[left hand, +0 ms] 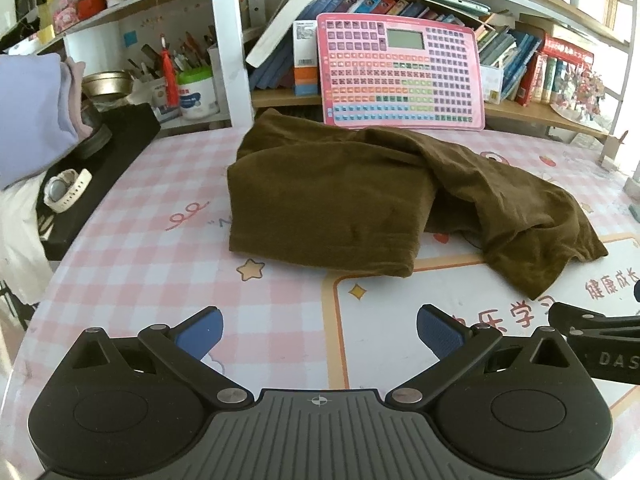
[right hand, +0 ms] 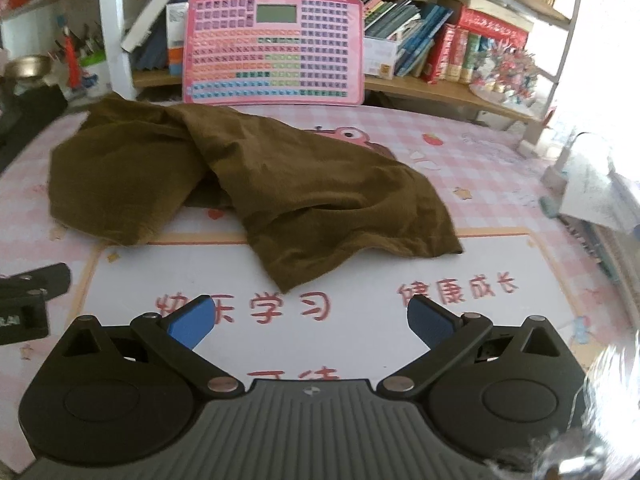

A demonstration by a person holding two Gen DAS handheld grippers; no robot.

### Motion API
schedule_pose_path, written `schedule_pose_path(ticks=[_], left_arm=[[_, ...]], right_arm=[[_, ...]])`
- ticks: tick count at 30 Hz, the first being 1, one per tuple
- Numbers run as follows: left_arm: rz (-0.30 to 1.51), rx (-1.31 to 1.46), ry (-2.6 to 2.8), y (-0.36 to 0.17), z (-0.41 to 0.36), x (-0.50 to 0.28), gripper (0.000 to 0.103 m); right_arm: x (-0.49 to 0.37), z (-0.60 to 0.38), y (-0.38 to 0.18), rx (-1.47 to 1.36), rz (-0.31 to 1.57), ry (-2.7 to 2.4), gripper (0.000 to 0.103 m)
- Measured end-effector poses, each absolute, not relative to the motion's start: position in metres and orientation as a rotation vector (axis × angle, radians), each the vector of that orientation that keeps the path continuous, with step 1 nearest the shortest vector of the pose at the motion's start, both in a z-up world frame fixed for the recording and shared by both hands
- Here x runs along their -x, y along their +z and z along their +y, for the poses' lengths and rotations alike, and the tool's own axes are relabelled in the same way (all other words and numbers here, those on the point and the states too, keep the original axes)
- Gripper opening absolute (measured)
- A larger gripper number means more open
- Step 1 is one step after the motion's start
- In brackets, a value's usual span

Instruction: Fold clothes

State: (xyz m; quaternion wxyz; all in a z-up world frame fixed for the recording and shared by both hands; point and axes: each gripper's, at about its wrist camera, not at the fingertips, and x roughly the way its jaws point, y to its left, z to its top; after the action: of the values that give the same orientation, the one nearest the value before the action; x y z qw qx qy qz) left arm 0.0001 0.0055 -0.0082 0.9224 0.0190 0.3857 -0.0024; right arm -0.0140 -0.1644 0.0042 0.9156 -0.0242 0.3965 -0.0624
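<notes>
I am looking along both hand-held grippers at a desk covered by a pink checked mat [left hand: 152, 248] with printed red characters. The left gripper [left hand: 319, 330] has its blue-padded fingers spread wide and holds nothing; the right gripper [right hand: 307, 320] is likewise spread and empty. Both hover over the near edge of the mat, clear of the cloth. The thing to fold, an olive-brown garment [left hand: 332, 196], lies at twelve o'clock from the left gripper, partly doubled over: a flatter slab on its left, and a rumpled flap trailing towards three o'clock. From the right gripper that loose flap [right hand: 320, 216] sits at twelve o'clock, its lowest corner pointing towards me. I judge the next step is to take that flap, one gripper on the near corner and the other on its far edge, lift it just enough to clear, and lay it flat across the slab so the edges meet. Behind the garment, leaning on the bookshelf at twelve o'clock, stands a pink keyboard-style chart [left hand: 400, 72], near enough that a high sweep could knock it. A white wristwatch [left hand: 66, 190] rests at ten o'clock, well apart.
</notes>
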Motion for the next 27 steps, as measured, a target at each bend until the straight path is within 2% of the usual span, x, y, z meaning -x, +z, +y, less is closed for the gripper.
schedule_pose_path(ticks=[17, 23, 27], left_arm=[[0.844, -0.06, -0.02, -0.008, 0.019, -0.01, 0.103], [0.927, 0.004, -0.171, -0.02, 0.034, -0.028, 0.103], [0.893, 0.032, -0.194, -0.019, 0.041, -0.045, 0.103]], right_arm=[[0.015, -0.15, 0.003, -0.022, 0.83, -0.112, 0.103], [0.011, -0.15, 0.004, -0.007, 0.787, -0.119, 0.103], [-0.005, -0.164, 0.002, -0.058, 0.801, -0.158, 0.1]])
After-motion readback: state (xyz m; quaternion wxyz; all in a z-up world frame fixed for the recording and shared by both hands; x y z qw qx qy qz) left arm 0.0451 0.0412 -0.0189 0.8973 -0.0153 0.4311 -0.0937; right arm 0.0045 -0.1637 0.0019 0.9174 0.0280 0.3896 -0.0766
